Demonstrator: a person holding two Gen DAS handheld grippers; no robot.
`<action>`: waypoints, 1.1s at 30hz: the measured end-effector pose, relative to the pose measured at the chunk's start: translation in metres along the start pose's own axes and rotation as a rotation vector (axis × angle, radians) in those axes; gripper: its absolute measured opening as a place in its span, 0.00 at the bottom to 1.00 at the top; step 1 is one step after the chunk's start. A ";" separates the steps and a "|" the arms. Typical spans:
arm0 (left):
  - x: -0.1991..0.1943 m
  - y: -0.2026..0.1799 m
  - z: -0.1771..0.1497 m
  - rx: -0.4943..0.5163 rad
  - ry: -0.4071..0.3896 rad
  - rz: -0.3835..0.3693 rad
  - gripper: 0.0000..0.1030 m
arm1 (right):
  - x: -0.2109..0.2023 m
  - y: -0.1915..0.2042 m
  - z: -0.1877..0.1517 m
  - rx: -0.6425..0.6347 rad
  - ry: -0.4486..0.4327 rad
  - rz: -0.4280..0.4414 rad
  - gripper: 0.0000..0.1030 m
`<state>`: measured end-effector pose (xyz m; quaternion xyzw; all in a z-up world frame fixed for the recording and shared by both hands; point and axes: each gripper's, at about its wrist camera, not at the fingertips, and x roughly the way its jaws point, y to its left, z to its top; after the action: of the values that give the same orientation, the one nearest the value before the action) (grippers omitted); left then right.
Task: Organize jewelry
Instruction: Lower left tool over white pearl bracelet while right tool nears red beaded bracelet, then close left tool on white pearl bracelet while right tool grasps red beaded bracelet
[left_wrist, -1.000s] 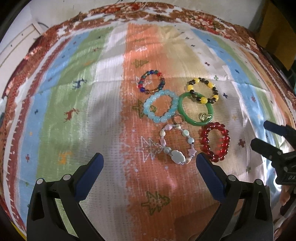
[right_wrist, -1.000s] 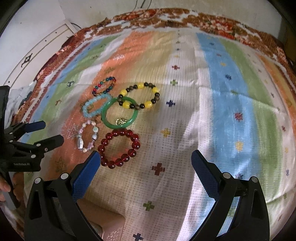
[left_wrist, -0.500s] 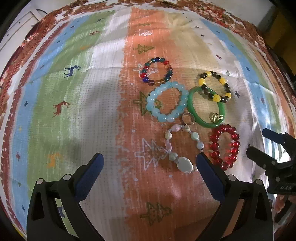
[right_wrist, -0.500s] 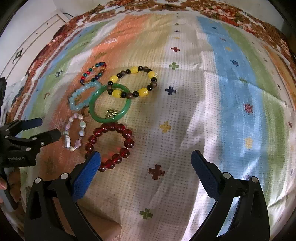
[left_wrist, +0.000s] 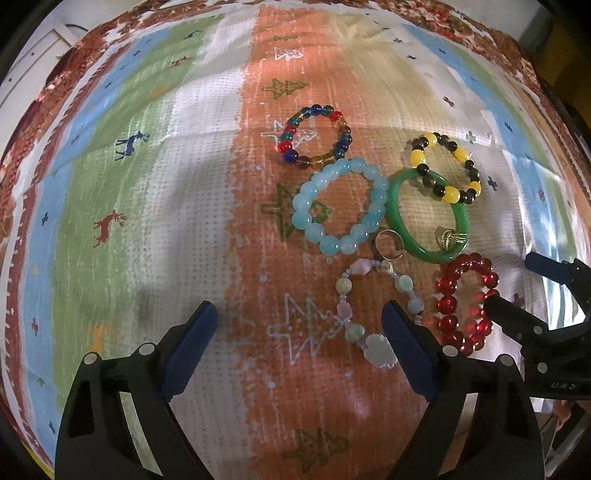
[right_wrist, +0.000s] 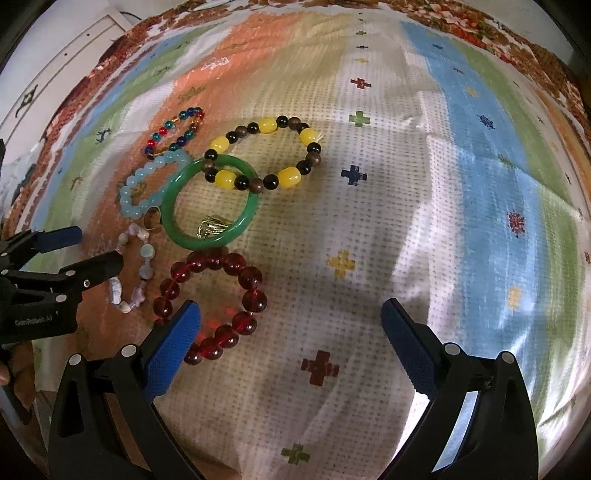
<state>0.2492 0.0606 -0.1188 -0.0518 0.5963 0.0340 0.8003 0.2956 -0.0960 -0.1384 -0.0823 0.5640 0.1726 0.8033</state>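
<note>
Left wrist view: left gripper (left_wrist: 299, 332) has its jaws wide apart, empty, over the pastel bracelet (left_wrist: 373, 314) in a bunch of bracelets on the patterned cloth (left_wrist: 155, 221).

Right wrist view: right gripper (right_wrist: 291, 328) is spread wide too, empty, one jaw beside the red bracelet (right_wrist: 218, 295). Looks like the approach step; next it should straddle one strand and close.
</note>
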 end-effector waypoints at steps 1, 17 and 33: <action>0.001 -0.001 0.001 0.005 0.000 0.006 0.85 | 0.001 0.001 0.001 -0.004 -0.001 -0.004 0.96; 0.007 -0.026 0.011 0.085 -0.013 0.074 0.22 | 0.004 0.009 0.003 -0.063 -0.005 -0.069 0.34; -0.021 -0.008 -0.010 0.028 -0.045 -0.033 0.08 | -0.019 0.006 -0.007 -0.061 -0.050 0.039 0.14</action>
<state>0.2344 0.0519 -0.1015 -0.0496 0.5777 0.0136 0.8146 0.2814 -0.0964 -0.1226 -0.0915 0.5395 0.2072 0.8109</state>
